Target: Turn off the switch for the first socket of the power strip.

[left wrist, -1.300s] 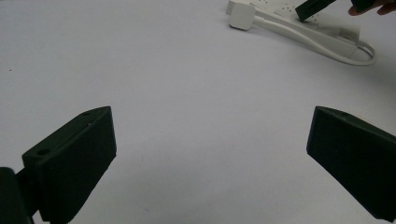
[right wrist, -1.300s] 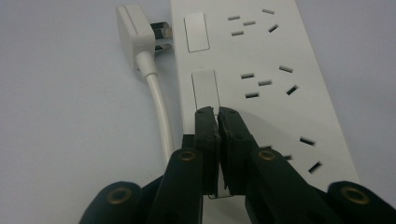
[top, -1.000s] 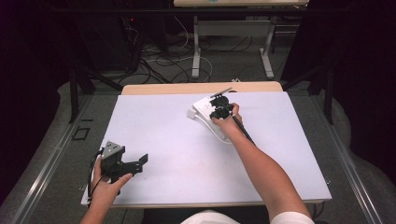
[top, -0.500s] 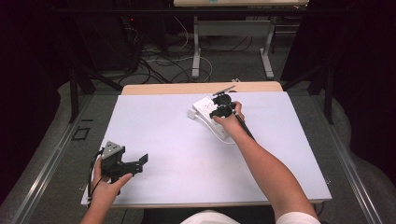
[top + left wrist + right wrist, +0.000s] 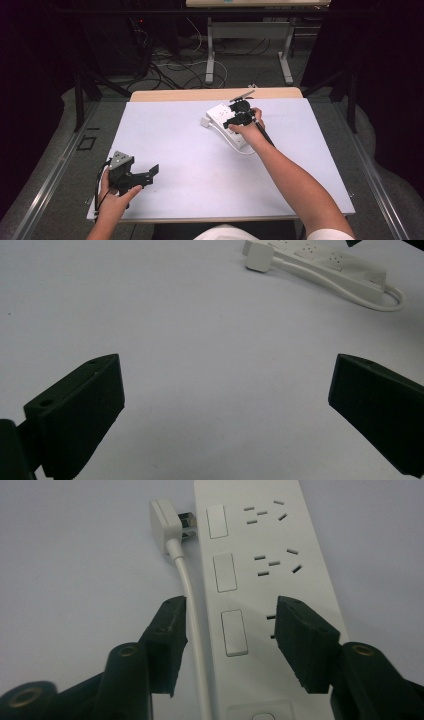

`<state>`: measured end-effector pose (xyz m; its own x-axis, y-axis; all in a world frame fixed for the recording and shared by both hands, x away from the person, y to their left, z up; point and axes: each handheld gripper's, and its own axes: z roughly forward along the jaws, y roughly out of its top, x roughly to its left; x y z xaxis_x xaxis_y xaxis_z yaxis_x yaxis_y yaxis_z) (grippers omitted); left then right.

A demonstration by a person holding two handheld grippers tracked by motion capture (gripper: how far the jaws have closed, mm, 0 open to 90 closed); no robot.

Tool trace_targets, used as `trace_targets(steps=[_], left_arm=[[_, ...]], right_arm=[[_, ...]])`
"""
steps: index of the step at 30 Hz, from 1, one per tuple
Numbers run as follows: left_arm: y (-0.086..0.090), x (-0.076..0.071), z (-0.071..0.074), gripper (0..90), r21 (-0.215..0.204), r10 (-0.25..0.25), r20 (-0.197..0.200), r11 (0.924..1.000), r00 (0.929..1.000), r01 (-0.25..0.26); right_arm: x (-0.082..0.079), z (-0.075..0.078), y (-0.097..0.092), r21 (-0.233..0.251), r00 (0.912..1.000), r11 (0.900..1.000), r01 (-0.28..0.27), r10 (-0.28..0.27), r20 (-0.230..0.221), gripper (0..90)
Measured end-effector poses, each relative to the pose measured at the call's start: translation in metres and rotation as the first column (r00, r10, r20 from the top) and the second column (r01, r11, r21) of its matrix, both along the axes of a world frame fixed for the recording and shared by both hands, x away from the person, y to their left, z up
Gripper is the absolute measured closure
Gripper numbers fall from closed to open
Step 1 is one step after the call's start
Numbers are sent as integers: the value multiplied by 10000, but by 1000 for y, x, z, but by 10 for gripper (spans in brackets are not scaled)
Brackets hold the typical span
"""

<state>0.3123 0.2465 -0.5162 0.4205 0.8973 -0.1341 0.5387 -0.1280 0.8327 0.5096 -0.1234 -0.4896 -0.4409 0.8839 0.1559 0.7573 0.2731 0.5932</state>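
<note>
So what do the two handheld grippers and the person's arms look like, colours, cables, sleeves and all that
Both are black. The left gripper has blocky wedge-shaped fingers, a grey three-cornered plate on top and a black cable looping beside the hand. The right gripper has matching black fingers with round bolt holes at their bases. The forearms are bare, with a white short sleeve on the right.

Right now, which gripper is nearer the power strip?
Right. The right gripper hangs directly over the power strip, jaws just opened and straddling it and its cord. The left gripper sits at the table's near-left corner, well away.
</note>
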Motion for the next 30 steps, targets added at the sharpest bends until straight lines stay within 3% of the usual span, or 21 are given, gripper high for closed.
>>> trace_targets(steps=[4, 7, 13, 14, 17, 19, 22, 26, 30], left_arm=[[1, 0, -1, 12, -23, 41, -24, 10000, 10000, -41], [1, 1, -1, 12, -39, 69, -25, 10000, 10000, -69], [0, 1, -2, 12, -68, 120, 36, 9999, 9999, -120], [1, 1, -2, 12, -41, 103, 19, 9999, 9999, -103], [1, 0, -2, 12, -61, 139, 54, 9999, 9999, -139], [2, -1, -1, 12, -46, 142, 9, 9999, 9999, -142], [2, 0, -1, 12, -3, 146, 73, 9999, 9999, -146], [1, 0, -1, 12, 5, 64, 3, 10000, 10000, -64], [1, 0, -2, 12, 16, 36, 2, 10000, 10000, -36]], right_arm=[[-3, 2, 0, -19, 9998, 9999, 101, -102, -180, 319], [-4, 4, -4, 143, 10000, 9999, 37, -37, 31, 241], [-8, 8, -7, 249, 9999, 9997, 85, -88, 105, 205], [-9, 8, -7, 257, 10000, 9997, 60, -61, 48, 157], [-12, 8, -7, 123, 9994, 9999, -37, 33, 349, 151], [-16, 10, -7, -250, 9989, 9997, -62, 74, 456, 147], [-22, 12, -9, -216, 9976, 9995, -231, 245, 648, 116], [-29, 12, -14, -175, 9955, 9992, -360, 374, 872, 0], [-38, 13, -18, -427, 9939, 9983, -394, 436, 1017, 0]])
